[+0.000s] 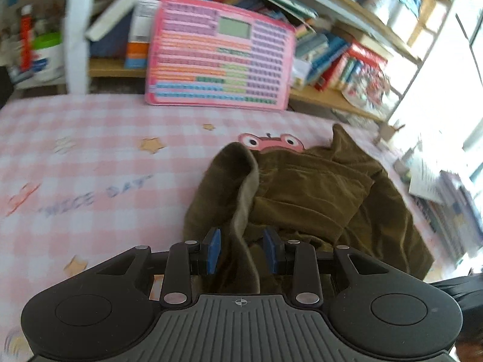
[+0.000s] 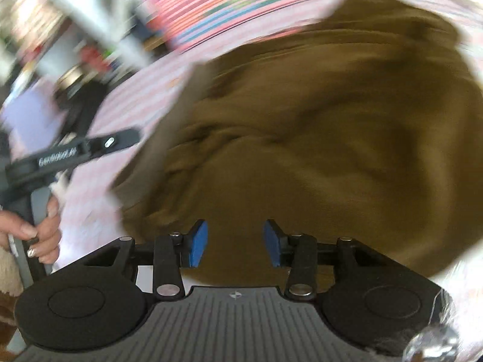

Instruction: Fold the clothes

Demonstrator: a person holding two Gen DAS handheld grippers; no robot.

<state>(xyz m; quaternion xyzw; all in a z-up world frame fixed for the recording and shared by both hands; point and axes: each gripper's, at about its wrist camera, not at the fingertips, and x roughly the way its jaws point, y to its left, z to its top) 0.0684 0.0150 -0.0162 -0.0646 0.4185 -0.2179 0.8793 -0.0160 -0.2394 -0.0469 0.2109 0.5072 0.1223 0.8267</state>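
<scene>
The bed, spread with a pink-and-white checked sheet printed with stars, a frog-like cartoon face and the words "NICE DAY", fills the left wrist view from edge to edge; the right wrist view catches only streaked strips of that sheet around the cloth. Behind the bed, only the left view shows the wooden bookshelf crowded with books. A white bed post stands at the left.

The olive-brown garment lies crumpled on the sheet, right of centre in the left view, with one fold rising in a ridge toward the camera. In the right wrist view the same garment takes up nearly the whole picture, heavily blurred, so its creases hardly read.

A pink chart board with coloured rows leans against the shelf; the right view shows it only as smeared stripes at the top.

The left gripper has its blue fingers partly spread, the raised fold passing between them; whether the pads press it I cannot tell. The right gripper has its blue fingers spread above the cloth, nothing pinched.

Only the right view shows a hand gripping the other gripper's handle at the left edge.
</scene>
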